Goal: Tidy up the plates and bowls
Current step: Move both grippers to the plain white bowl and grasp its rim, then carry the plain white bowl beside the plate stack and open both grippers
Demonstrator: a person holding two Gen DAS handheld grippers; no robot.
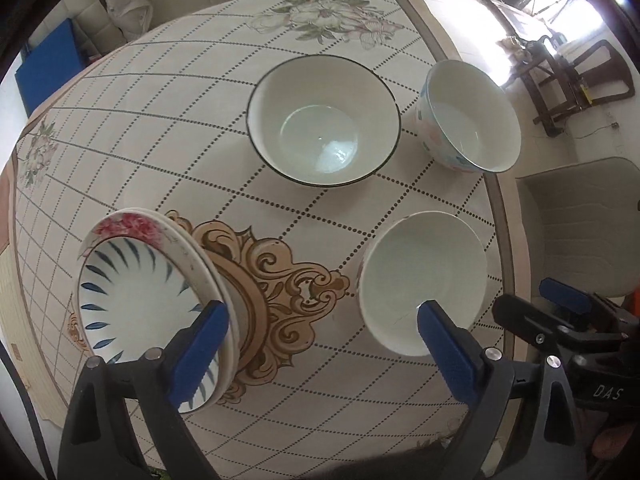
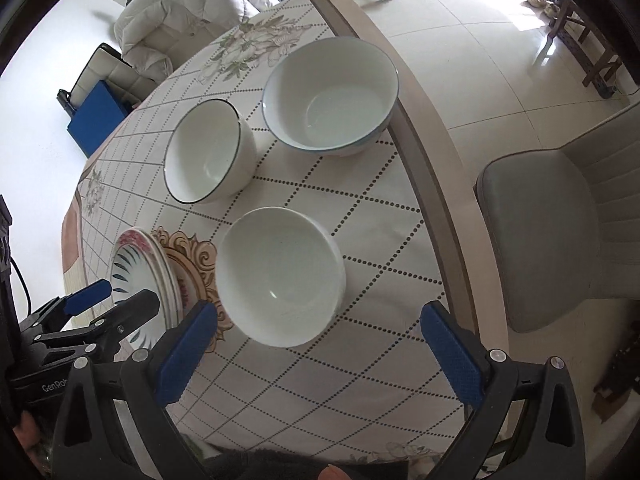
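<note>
A stack of plates (image 1: 136, 300) lies at the left of the table, a blue-striped plate on top and a rose-patterned one under it. My left gripper (image 1: 324, 344) is open above the cloth, and its left finger (image 1: 204, 356) overlaps the stack's right rim. A plain white bowl (image 2: 280, 276) sits just ahead of my open right gripper (image 2: 320, 344), with nothing between the pads. Farther back stand a black-rimmed bowl (image 2: 208, 152) and a blue-rimmed floral bowl (image 2: 332, 92). The left gripper (image 2: 116, 300) shows over the plates (image 2: 136, 268) in the right wrist view.
A patterned cloth covers the table (image 1: 160, 120), whose right edge (image 2: 440, 184) runs close to the bowls. A grey chair (image 2: 540, 220) stands beside that edge. A padded white chair (image 2: 180, 12) and a blue box (image 2: 100, 116) are beyond the far side.
</note>
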